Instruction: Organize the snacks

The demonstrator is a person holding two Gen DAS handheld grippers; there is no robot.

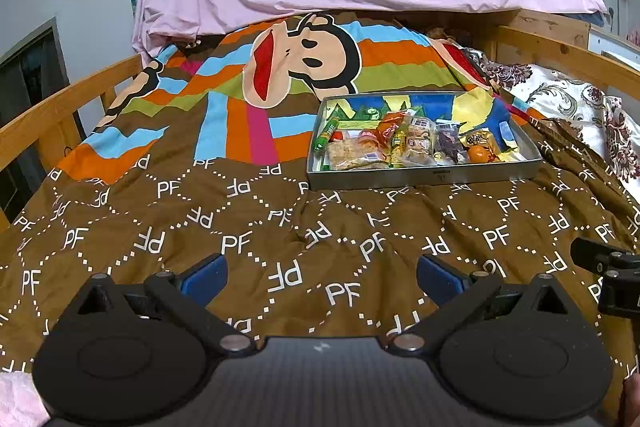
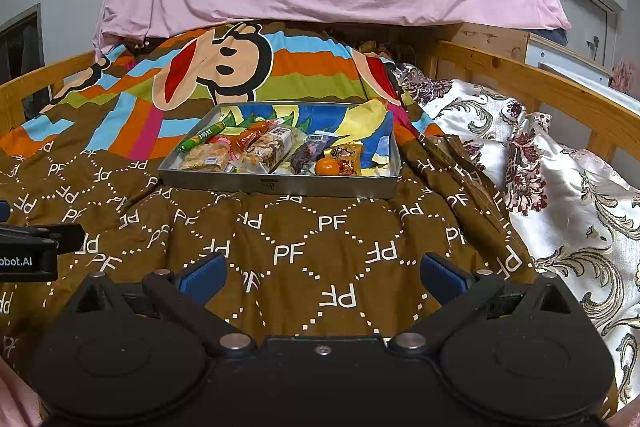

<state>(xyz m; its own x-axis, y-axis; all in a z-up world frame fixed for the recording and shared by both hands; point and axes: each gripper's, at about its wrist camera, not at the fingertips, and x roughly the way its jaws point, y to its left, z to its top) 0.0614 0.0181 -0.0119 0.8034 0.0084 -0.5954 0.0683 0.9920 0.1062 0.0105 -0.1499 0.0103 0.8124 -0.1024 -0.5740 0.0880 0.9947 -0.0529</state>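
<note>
Both left gripper (image 1: 322, 277) and right gripper (image 2: 324, 277) hover spread and empty over the bed's near edge; snacks (image 2: 272, 149) lie packed in the tray (image 2: 280, 185) mid-bed, fitting either start or finished sorting.

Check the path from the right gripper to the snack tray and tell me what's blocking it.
Nothing visible blocks it. The right gripper, jaws open and empty, faces the snack tray across bare brown quilt. The quilt is rumpled but nothing lies on it. The left gripper is off to the side.
</note>
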